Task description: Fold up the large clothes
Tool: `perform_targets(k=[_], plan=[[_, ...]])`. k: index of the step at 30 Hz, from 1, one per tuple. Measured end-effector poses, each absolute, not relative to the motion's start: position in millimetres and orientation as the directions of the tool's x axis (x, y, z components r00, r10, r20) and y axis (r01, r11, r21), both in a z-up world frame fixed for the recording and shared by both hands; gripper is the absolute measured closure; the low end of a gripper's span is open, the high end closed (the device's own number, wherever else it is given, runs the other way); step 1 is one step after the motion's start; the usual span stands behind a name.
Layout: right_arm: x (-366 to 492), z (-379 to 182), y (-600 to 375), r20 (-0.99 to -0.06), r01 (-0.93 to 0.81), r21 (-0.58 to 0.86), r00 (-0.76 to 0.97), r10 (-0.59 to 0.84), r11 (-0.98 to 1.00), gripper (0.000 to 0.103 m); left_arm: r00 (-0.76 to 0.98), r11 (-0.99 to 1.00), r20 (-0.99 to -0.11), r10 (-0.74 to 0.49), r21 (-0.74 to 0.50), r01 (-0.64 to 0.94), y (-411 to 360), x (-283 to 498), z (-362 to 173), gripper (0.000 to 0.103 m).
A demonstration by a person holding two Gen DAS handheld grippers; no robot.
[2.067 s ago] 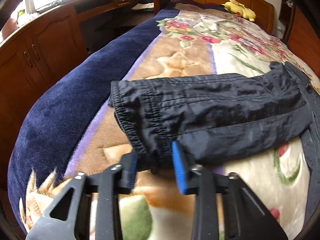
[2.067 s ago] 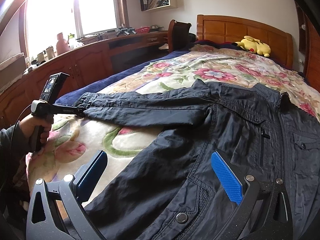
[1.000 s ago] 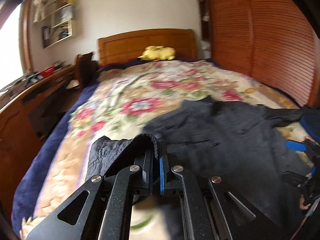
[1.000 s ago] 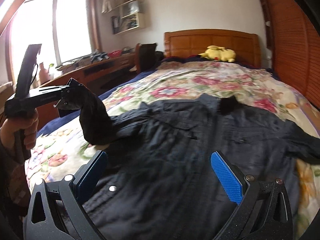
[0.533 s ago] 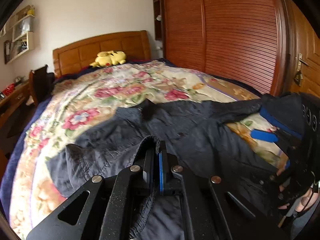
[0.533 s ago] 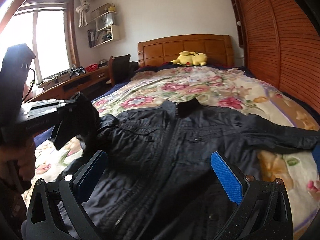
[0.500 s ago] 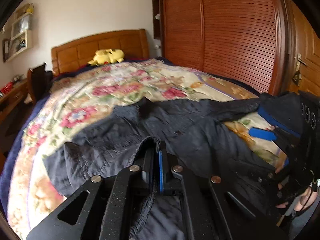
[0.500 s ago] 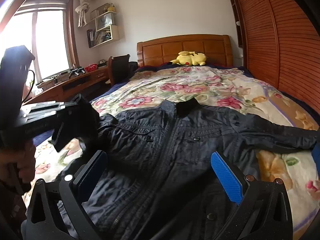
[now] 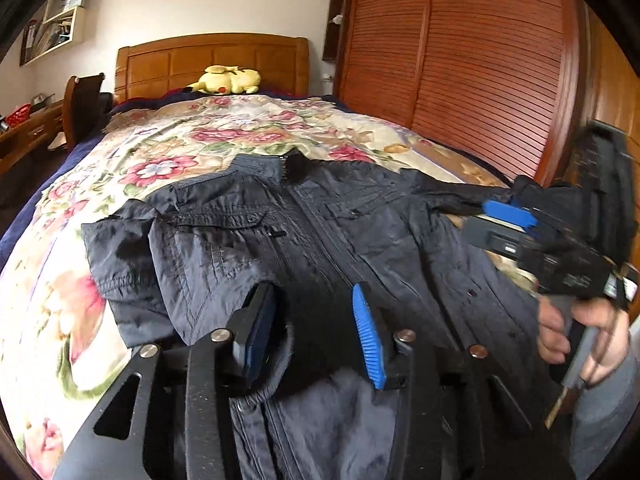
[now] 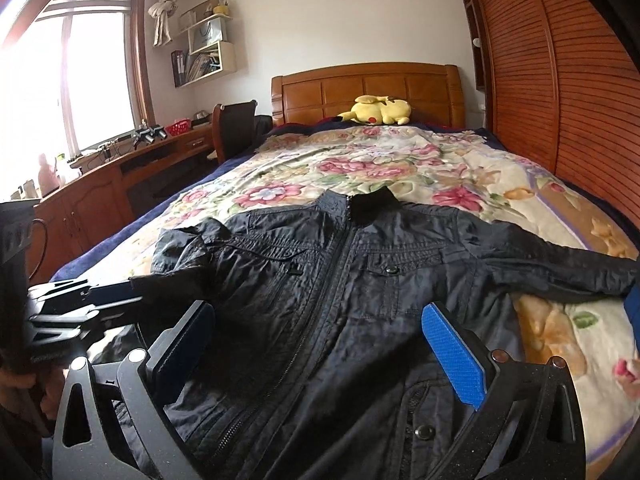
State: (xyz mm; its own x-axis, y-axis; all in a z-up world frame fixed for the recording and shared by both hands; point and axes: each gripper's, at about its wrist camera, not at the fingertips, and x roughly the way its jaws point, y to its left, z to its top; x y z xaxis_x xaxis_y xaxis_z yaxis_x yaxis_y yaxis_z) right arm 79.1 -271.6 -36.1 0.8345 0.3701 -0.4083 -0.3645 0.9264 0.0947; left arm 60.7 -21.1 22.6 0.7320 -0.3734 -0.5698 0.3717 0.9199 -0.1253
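Observation:
A dark navy zip jacket (image 10: 348, 280) lies front-up on the floral bedspread, collar toward the headboard. Its left sleeve is folded in over the front (image 9: 168, 264); its right sleeve (image 10: 560, 260) stretches out to the right. My left gripper (image 9: 312, 328) is open just above the jacket's lower front, the sleeve cuff lying loose between its fingers. It also shows at the left of the right wrist view (image 10: 108, 300). My right gripper (image 10: 320, 348) is open and empty over the jacket's hem; in the left wrist view it (image 9: 516, 220) hovers near the right sleeve.
A yellow plush toy (image 10: 376, 111) lies by the wooden headboard (image 10: 368, 88). A slatted wooden wardrobe (image 9: 472, 72) runs along the bed's right side. A wooden desk and cabinets (image 10: 120, 176) with a chair (image 10: 234, 128) stand on the left under the window.
My left gripper carried the left sleeve's cuff across onto the jacket's front, then opened and let it go. My right gripper stayed open and shifted slightly over the hem.

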Motion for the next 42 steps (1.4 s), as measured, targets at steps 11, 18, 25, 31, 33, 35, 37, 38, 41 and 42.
perform_targets(k=[11,18,25,31,33,35,37,38,41,42], plan=[[95.4,-41.8,-232.3,-0.451,-0.415,0.054,0.801,0.393,0.908,0.0,0.782,0.936,-0.538,-0.315,-0.041,0.349,8.1,30.6,19.5,0.024],[96.3,-46.7,-207.8,-0.473,-0.453,-0.011,0.788,0.394,0.892,0.0,0.826,0.973,-0.519,-0.218,-0.044,0.229,66.8,28.4,11.9,0.024],[87.8,-50.8,-178.9,-0.488,-0.55,-0.075,0.748,0.45,0.832,0.009,0.84,0.99,-0.524,-0.14,-0.054,0.131,105.9,35.6,-0.4,0.024],[92.2,-72.1,-152.7,-0.574,-0.637,-0.137,0.675,0.463,0.759,0.021,0.84,0.994,-0.531,-0.111,-0.038,0.107,114.8,37.2,-7.0,0.024],[94.9,-80.7,-147.3,-0.603,-0.654,-0.156,0.656,0.453,0.74,0.027,0.842,0.994,-0.528,-0.108,-0.039,0.102,116.3,37.0,-6.8,0.024],[98.8,-83.9,-143.3,-0.617,-0.655,-0.159,0.65,0.444,0.739,0.035,0.842,0.994,-0.528,-0.112,-0.049,0.102,117.7,37.0,-7.7,0.024],[102.4,-82.6,-147.4,-0.616,-0.646,-0.151,0.654,0.44,0.748,0.053,0.839,0.993,-0.531,-0.12,-0.058,0.105,117.8,38.1,-8.4,0.024],[103.2,-81.2,-147.5,-0.609,-0.639,-0.15,0.66,0.439,0.754,0.073,0.836,0.992,-0.534,-0.125,-0.062,0.109,117.4,38.7,-9.2,0.024],[100.3,-67.1,-161.1,-0.531,-0.592,-0.139,0.721,0.445,0.794,0.098,0.827,0.99,-0.546,-0.138,-0.064,0.123,113.4,39.9,-11.3,0.024],[99.2,-62.2,-166.2,-0.51,-0.586,-0.121,0.729,0.456,0.801,0.099,0.827,0.99,-0.545,-0.138,-0.061,0.126,111.6,39.7,-11.1,0.024]])
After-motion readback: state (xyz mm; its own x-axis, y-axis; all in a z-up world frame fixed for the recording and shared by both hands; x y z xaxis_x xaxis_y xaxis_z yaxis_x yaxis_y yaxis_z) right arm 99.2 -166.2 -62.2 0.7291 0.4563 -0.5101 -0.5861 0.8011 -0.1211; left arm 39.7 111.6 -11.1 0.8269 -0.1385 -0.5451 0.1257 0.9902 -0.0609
